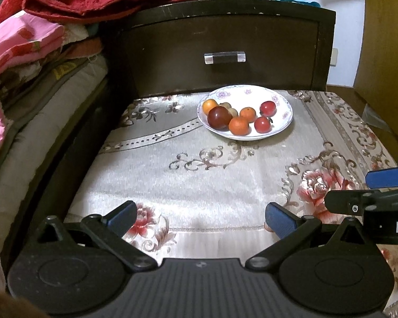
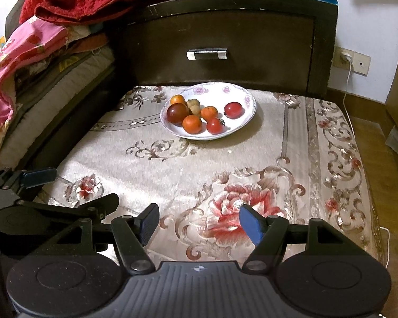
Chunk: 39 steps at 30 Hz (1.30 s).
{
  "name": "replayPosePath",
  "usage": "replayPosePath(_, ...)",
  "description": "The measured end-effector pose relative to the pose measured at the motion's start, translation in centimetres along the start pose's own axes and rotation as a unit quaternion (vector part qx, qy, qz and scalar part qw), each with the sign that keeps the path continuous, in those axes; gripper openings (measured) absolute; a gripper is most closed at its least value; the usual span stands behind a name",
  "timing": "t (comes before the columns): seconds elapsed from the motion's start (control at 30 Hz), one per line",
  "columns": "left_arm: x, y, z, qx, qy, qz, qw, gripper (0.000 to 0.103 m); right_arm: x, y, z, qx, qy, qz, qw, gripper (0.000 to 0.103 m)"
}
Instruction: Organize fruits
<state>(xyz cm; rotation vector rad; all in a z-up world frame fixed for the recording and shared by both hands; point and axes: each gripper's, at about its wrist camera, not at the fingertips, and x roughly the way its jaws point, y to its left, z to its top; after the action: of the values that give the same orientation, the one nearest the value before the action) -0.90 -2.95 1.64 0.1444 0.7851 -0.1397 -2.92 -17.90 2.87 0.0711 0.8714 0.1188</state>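
A white floral plate point(image 1: 283, 103) stands at the back of a cushioned seat, also in the right wrist view point(image 2: 241, 98). It holds a dark red fruit point(image 1: 219, 117), three oranges point(image 1: 238, 125), two red tomatoes point(image 1: 262, 124) and small brown fruits point(image 1: 232, 111). My left gripper point(image 1: 200, 218) is open and empty, low over the front of the seat. My right gripper point(image 2: 197, 224) is open and empty beside it, over a red flower pattern. Both are well short of the plate.
The seat has a floral cloth point(image 1: 199, 175). A dark nightstand drawer point(image 1: 225, 53) stands behind the plate. Piled red and pink blankets point(image 1: 40, 26) lie on a bed to the left. The right gripper's finger point(image 1: 387, 176) shows at the right edge.
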Motion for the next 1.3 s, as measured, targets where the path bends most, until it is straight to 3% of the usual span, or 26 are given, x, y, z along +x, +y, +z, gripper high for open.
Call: replayPosePath(1.3,-0.7,-1.4,-2.7,0.013,0.038,0.01,0.9992,0.103,-1.0,0.3,-3.4,0.012,0.028,-0.009,0.999,0.065)
